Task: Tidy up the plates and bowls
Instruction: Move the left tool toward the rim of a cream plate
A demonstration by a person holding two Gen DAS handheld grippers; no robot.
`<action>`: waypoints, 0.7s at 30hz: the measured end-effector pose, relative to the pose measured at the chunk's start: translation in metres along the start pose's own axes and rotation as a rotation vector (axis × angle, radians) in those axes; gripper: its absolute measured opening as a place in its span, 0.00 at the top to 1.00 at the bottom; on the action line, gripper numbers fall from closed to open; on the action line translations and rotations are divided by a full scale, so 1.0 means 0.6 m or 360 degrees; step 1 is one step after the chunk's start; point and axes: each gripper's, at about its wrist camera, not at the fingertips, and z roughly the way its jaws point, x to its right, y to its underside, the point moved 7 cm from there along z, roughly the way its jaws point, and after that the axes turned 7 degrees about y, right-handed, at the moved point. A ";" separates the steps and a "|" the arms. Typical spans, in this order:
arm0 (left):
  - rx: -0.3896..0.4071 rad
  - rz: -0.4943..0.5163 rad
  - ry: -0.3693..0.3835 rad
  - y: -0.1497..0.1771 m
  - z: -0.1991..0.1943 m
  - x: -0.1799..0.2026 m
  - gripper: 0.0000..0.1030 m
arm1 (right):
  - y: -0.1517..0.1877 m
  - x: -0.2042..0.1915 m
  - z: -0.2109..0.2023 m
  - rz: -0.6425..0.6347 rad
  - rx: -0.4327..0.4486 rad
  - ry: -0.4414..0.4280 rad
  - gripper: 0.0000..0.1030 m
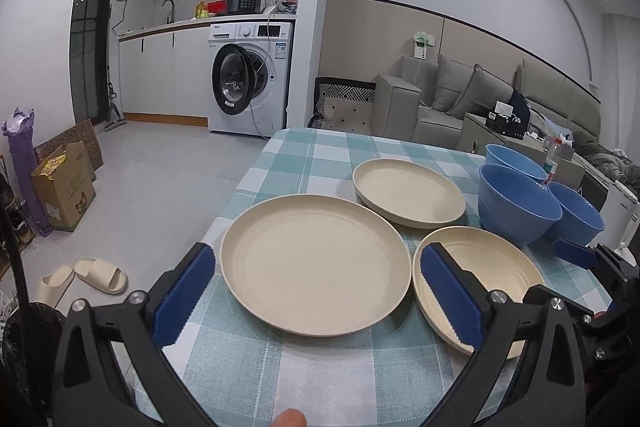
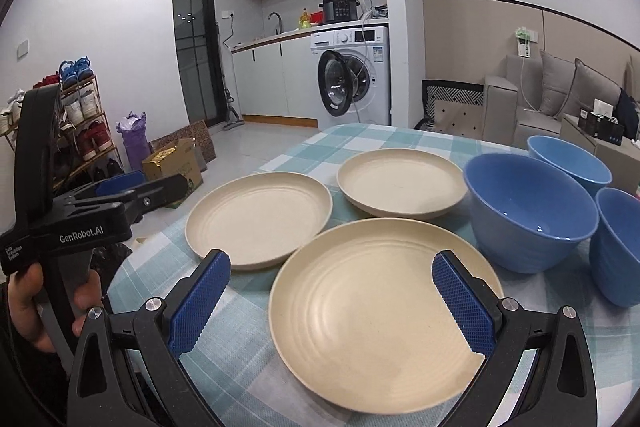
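Three cream plates lie apart on a teal checked tablecloth (image 1: 304, 155): a near left plate (image 1: 316, 267) (image 2: 260, 219), a far plate (image 1: 408, 191) (image 2: 402, 182) and a near right plate (image 1: 476, 279) (image 2: 384, 307). Three blue bowls stand at the right: a large one (image 1: 518, 205) (image 2: 528, 211), a far one (image 1: 514, 157) (image 2: 568, 159) and a right one (image 1: 578, 213) (image 2: 618, 247). My left gripper (image 1: 318, 297) is open and empty, low over the near left plate. My right gripper (image 2: 330, 301) is open and empty, over the near right plate.
The table's left edge drops to a tiled floor with slippers (image 1: 84, 279), cardboard boxes (image 1: 64, 183) and a shoe rack (image 2: 80, 119). A washing machine (image 1: 250, 75) stands beyond, a grey sofa (image 1: 480, 95) at the far right. The left gripper's body (image 2: 80, 211) shows left of the table.
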 end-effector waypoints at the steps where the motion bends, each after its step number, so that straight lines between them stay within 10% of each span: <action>1: -0.0004 0.0012 -0.0019 0.000 0.001 -0.001 0.00 | -0.002 -0.001 0.004 0.0000 -0.0016 -0.0012 0.00; 21: -0.0115 0.0026 -0.0238 -0.033 0.049 -0.080 0.00 | -0.073 -0.011 0.084 -0.0028 -0.0181 -0.0016 0.00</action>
